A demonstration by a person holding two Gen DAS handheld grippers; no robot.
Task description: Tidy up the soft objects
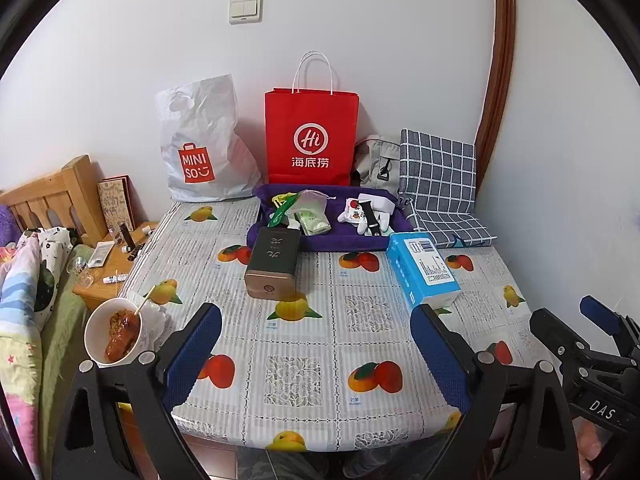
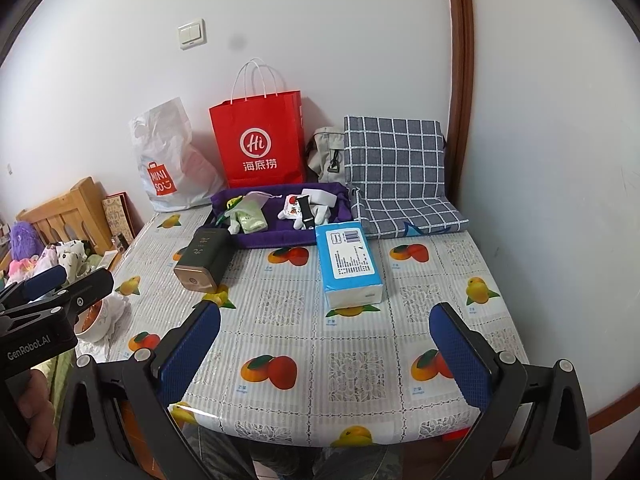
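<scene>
We hold the left gripper and the right gripper over the near edge of the tabletop, each with its blue pads spread wide and nothing between them. From the left view, the right gripper shows at four o'clock, low at the frame's edge. At twelve o'clock, at the far side of the tabletop, lies a purple tray holding the soft things: a green pouch on its left half and a white glove with a black strap across it on the right half. A dark tin lies touching the tray's near left corner, and a blue tissue pack lies just by its near right corner. Behind the tray a red bag stands upright against the wall, a white bag to its left, and a checked cushion at two o'clock. A cup of food sits at nine o'clock on the tabletop's left edge.
</scene>
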